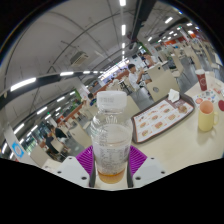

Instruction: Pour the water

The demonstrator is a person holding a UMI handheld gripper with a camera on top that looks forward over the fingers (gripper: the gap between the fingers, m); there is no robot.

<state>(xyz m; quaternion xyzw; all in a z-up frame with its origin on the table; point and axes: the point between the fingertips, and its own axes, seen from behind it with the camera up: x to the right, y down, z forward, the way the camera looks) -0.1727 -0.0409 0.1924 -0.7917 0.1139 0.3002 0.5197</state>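
Note:
My gripper (111, 165) is shut on a clear plastic bottle (109, 130) with a white cap. Both purple pads (86, 158) press on its sides. The bottle stands upright between the fingers, held above the white table (180, 140), with a little amber liquid at its bottom. A clear cup (206, 115) of pale yellow drink stands on the table beyond the fingers to the right.
A tray (162, 121) with a printed paper liner lies on the table between the bottle and the cup. A dark drink cup (201, 80) with a straw stands farther back. People sit at tables in a food hall beyond.

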